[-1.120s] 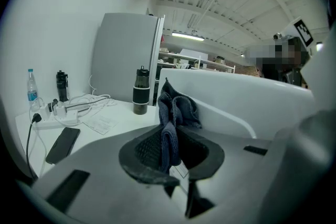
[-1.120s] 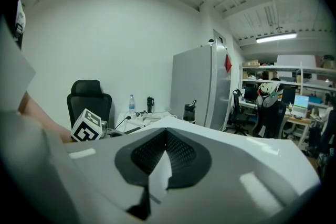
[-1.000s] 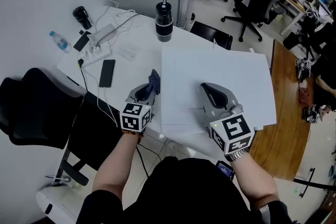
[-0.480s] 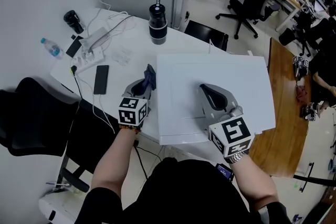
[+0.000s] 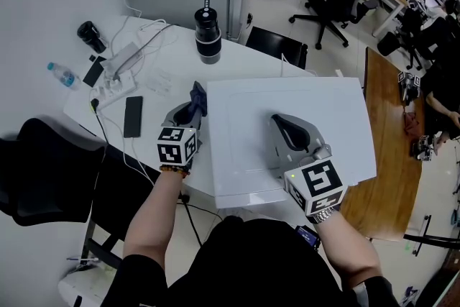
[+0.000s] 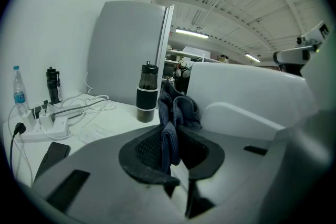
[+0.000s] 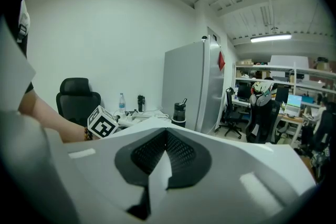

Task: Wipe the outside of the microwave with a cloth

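The white microwave point(image 5: 302, 111) stands on the white table, and I look down on its top. A dark blue cloth point(image 5: 198, 97) hangs from my left gripper point(image 5: 195, 106), which is shut on it just beside the microwave's left side, near the back corner. In the left gripper view the cloth point(image 6: 173, 113) stands folded between the pads, with the microwave's wall point(image 6: 247, 94) to its right. My right gripper point(image 5: 280, 122) rests over the microwave's top, shut and empty; in its own view the right gripper point(image 7: 166, 139) shows its pads point(image 7: 181, 152) meeting.
A black tumbler point(image 5: 207, 38) stands behind the microwave. A phone point(image 5: 132, 116), a power strip with cables point(image 5: 118, 61) and a water bottle point(image 5: 61, 75) lie to the left. A black chair point(image 5: 43, 169) is at the table's left, a wooden desk point(image 5: 392, 154) to the right.
My left gripper has carried the cloth farther back along the microwave's left side. The right gripper stays shut over the microwave's top.
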